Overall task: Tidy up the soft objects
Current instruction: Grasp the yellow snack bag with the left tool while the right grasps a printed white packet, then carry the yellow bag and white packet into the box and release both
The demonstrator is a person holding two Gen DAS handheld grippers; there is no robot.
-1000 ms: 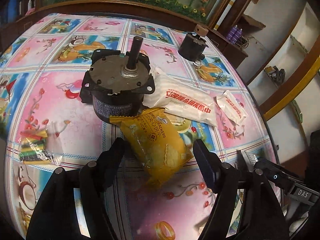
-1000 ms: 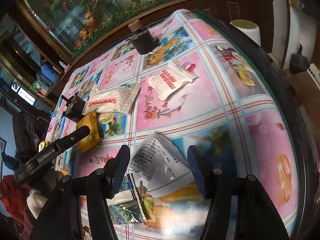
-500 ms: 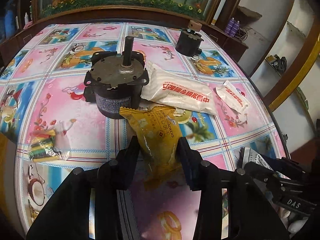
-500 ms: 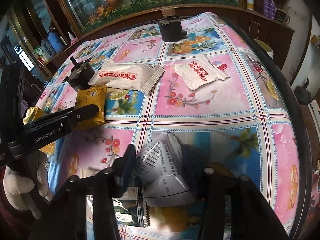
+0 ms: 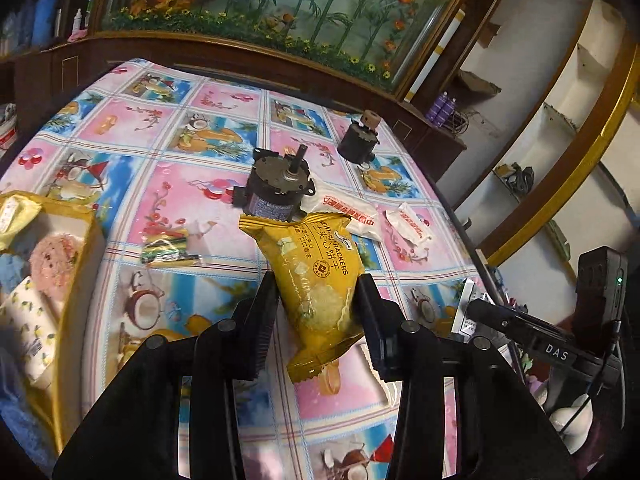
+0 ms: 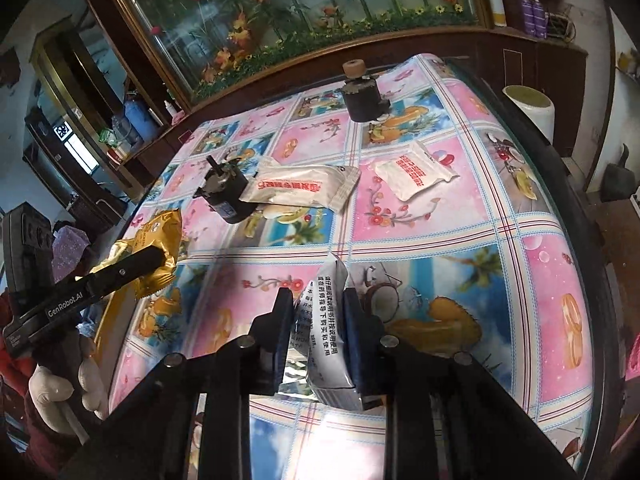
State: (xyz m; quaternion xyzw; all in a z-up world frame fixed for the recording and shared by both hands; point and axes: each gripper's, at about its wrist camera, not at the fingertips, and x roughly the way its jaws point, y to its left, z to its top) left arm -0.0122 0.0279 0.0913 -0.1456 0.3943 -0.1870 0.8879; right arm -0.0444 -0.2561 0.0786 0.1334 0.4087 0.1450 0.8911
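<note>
My left gripper (image 5: 316,312) is clamping the yellow cracker packet (image 5: 316,280) between its pads, and compared with a second ago, when the jaws were standing wide around the packet as it lay flat on the patterned tablecloth (image 5: 168,184), I am now seeing the packet hanging clear of the cloth, just this side of the big geared motor (image 5: 276,192). My right gripper (image 6: 316,332) is squeezing the grey-white printed sachet (image 6: 324,328); its jaws have just been closing, and the sachet is pinched upright between them, well this side of the motor. Both soft packets are therefore coming off the table together. Left of the motor, at the table's edge, the yellow-walled box (image 5: 86,264) is already holding cloth-like soft things, so I am judging that box to be where both packets are going. The long white packet (image 6: 300,188) is lying against the motor, with the smaller white sachet (image 6: 414,172) beyond it on the right, and the striped candy bag (image 5: 168,246) is lying between motor and box; all are waiting.
</note>
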